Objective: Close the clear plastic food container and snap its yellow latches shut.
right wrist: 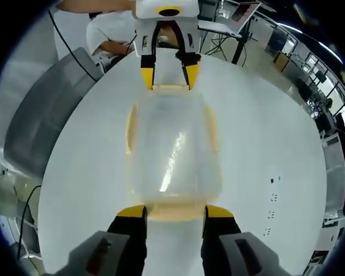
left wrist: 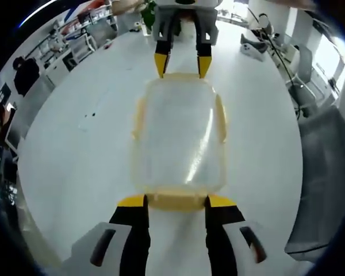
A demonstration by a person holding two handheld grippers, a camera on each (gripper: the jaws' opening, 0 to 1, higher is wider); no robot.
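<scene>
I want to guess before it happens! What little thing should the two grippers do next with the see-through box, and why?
Probably squeeze the end latches down. The lid already lies on the clear container, and each gripper sits at an opposite end: the left gripper has its open jaws on either side of one yellow latch, the right gripper likewise at the other latch. Whether any latch has clicked yet, I cannot tell.

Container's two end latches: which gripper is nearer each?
Neither is nearer the container overall. Left gripper straddles one end latch; right gripper straddles the opposite end latch. Both jaws stand apart.

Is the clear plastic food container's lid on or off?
On: the clear plastic food container looks covered, its flat lid glinting across the top.
</scene>
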